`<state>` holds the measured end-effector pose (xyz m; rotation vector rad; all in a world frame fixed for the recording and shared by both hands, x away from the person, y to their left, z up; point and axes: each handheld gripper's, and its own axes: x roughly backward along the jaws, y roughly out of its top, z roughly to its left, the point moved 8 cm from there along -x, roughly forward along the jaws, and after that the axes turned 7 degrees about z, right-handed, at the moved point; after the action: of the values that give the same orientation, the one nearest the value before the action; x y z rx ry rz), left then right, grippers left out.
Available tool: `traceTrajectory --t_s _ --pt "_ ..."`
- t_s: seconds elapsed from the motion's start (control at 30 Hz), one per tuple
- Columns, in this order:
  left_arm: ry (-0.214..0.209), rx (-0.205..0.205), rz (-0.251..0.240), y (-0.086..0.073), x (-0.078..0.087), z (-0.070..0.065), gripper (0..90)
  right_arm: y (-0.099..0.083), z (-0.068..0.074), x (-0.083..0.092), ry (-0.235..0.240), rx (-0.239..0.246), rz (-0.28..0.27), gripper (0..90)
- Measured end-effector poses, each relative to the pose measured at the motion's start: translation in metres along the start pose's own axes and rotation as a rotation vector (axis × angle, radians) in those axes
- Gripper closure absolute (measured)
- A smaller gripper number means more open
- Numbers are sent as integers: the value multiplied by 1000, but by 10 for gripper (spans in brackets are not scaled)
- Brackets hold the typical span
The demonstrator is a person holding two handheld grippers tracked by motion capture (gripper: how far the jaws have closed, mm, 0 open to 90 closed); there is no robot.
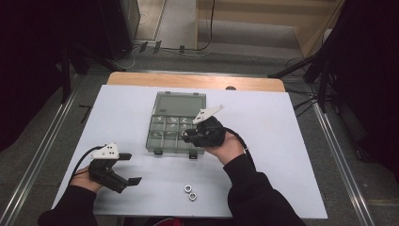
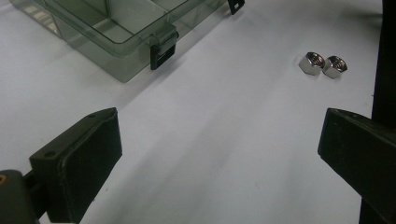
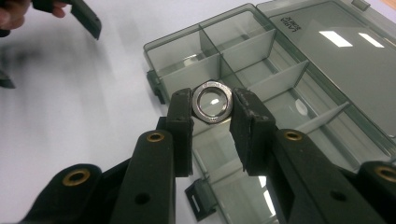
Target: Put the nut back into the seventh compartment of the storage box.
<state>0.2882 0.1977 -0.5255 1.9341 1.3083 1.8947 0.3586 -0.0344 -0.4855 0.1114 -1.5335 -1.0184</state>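
Nut point(image 3: 213, 101) clamped between the right gripper point(image 3: 212, 109) jaws, held above the organizer box point(image 1: 162, 136), over its front compartments near the hinged-open lid point(image 1: 181, 102). Box is clear grey plastic with dividers, black latches on its front wall. Left gripper point(image 2: 219, 140) jaws wide apart, nothing between them, sitting low over the white table point(image 1: 282, 141) left-front of the box. Two loose nuts point(image 2: 323, 64) touching each other on the table just in front of the box.

sleeves: black | tongs point(image 3: 212, 116): black, brass screws | plates: grey | cables: black
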Motion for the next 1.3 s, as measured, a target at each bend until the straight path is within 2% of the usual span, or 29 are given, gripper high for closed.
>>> traceTrajectory --t_s 0.2,0.33,0.57,0.77,0.8,0.87,0.93,1.0,1.1,1.3 --pt "2 -2 2 -1 0 0 0 1 -6 -17 -6 -20 16 716" --pt "0 -5 5 -1 0 0 0 -3 -9 -27 -21 -22 61 715" --pt "0 -8 5 -1 -1 0 0 -10 -10 -35 -21 -27 122 715" --pt "-2 -10 7 -1 -1 -1 0 -13 -10 -37 -26 -24 144 708" --pt "-3 -10 7 -1 -1 -1 0 -13 -11 -37 -35 -20 142 676" --pt "0 -9 4 -1 0 -1 0 -11 -12 -36 -45 -29 119 488" --pt "1 -11 3 -1 0 -1 0 -9 -13 -32 -44 -35 99 402" --pt "1 -10 4 -1 0 -1 0 -9 -11 -28 -24 -48 87 351" --pt "4 -8 5 -1 0 -1 0 -12 -6 -22 -3 -43 76 309" --pt "4 -14 9 -1 1 -2 0 -13 5 -9 18 -30 38 278"
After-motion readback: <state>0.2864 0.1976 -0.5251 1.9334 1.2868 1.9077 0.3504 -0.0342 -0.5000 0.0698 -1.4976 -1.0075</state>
